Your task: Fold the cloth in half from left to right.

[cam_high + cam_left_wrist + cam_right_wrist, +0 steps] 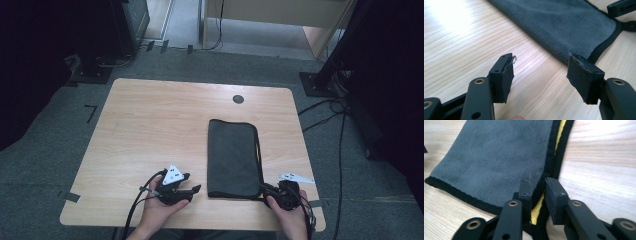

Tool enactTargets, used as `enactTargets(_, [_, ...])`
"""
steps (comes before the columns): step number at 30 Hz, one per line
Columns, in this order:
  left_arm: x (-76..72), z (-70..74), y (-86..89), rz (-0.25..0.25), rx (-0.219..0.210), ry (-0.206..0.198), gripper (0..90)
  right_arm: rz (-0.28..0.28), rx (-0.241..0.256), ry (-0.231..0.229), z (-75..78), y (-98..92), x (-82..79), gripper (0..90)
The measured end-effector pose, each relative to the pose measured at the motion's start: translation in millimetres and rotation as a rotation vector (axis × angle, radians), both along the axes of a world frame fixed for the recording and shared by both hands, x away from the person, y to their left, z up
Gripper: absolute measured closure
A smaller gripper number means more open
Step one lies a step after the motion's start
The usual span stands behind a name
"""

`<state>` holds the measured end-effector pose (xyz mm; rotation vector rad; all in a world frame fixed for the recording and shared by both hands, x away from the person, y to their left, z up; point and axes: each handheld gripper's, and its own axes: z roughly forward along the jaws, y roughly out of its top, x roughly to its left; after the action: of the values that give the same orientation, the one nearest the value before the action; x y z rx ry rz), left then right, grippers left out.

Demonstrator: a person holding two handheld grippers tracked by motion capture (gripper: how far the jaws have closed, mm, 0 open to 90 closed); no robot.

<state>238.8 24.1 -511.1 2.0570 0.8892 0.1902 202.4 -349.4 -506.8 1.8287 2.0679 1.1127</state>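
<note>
A dark grey folded cloth (232, 157) with a black hem lies lengthwise on the right half of the wooden table (150, 125). My left gripper (194, 182) rests just left of the cloth's near left corner. In the left gripper view, the left gripper (540, 72) is open with bare wood between its jaws, and the cloth (564, 25) lies just beyond. My right gripper (264, 189) is at the cloth's near right corner. In the right gripper view, the right gripper (537, 187) has its jaws closed narrowly around the cloth's (499, 157) hemmed edge, where a yellow inner layer shows.
A round cable grommet (238, 99) sits near the table's far edge. Cables (340, 130) trail on the carpet to the right, and dark stands rise at both far corners. The right gripper's jaws (621, 7) show at the top right of the left gripper view.
</note>
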Motion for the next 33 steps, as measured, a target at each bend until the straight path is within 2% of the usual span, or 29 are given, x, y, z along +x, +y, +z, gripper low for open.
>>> enactTargets(2, [-0.5,-0.8,4.6,0.003,0.005,0.004,38.4,0.009,0.006,0.008,0.0,1.6,0.3,83.4])
enactTargets(3, [-0.5,-1.0,6.3,0.009,0.004,0.003,38.4,0.010,-0.007,0.006,0.9,2.7,0.0,88.1])
enactTargets(6, [0.5,0.6,10.1,0.019,0.000,0.002,38.6,0.025,0.001,0.006,7.2,1.6,-1.0,90.0])
enactTargets(10, [-0.1,0.1,8.5,0.016,0.000,0.000,38.7,0.013,0.012,-0.012,20.2,-5.2,-4.2,90.0])
enactTargets(11, [-0.6,-0.5,7.1,0.012,0.004,-0.001,38.6,0.019,0.001,-0.010,20.2,-5.7,-4.4,90.0])
enactTargets(14, [-1.0,-0.8,5.2,0.006,0.009,-0.004,38.6,0.022,-0.042,0.040,14.8,-5.4,-3.2,90.0])
enactTargets(17, [-0.4,-0.2,3.9,0.009,-0.014,0.010,38.7,0.024,-0.147,0.072,8.3,-4.5,-1.7,89.6])
enactTargets(18, [-0.3,-0.1,2.9,0.008,-0.014,0.009,38.7,0.030,-0.163,0.067,8.5,-5.0,-1.5,83.5])
enactTargets(19, [-0.2,0.1,1.7,0.006,-0.012,0.007,38.7,0.019,-0.157,0.045,11.4,-6.1,-1.9,79.4])
enactTargets(21, [0.5,0.8,-2.2,0.006,-0.023,0.011,38.7,0.013,-0.119,-0.043,23.8,-2.7,-3.9,72.7])
enactTargets(23, [1.1,1.5,-10.6,-0.001,-0.021,0.009,38.7,0.067,-0.092,-0.136,33.3,11.9,-3.2,61.9])
enactTargets(25, [1.4,2.1,-23.1,-0.018,-0.015,0.006,38.6,0.095,-0.148,-0.186,35.1,32.7,5.0,52.3])
enactTargets(27, [1.5,1.0,-34.6,-0.030,-0.002,0.001,37.9,0.122,-0.208,-0.229,35.3,50.4,21.5,43.2])
enactTargets(28, [1.6,-0.1,-39.0,-0.031,0.004,0.005,37.7,0.134,-0.228,-0.260,36.1,56.8,32.0,41.9])
enactTargets(29, [1.1,-1.5,-42.8,-0.028,0.009,0.012,37.5,0.144,-0.238,-0.291,36.9,61.6,43.9,41.5])
enactTargets(30, [0.3,-2.5,-45.6,-0.029,0.027,0.011,37.4,0.139,-0.235,-0.302,37.3,64.4,58.0,41.3])
enactTargets(31, [-0.7,-3.4,-48.2,-0.028,0.046,0.004,37.6,0.123,-0.223,-0.298,36.6,65.0,74.0,42.2])
enactTargets(33, [-2.8,-3.9,-50.8,-0.029,0.081,-0.009,37.8,0.068,-0.228,-0.300,31.0,62.4,105.8,51.2])
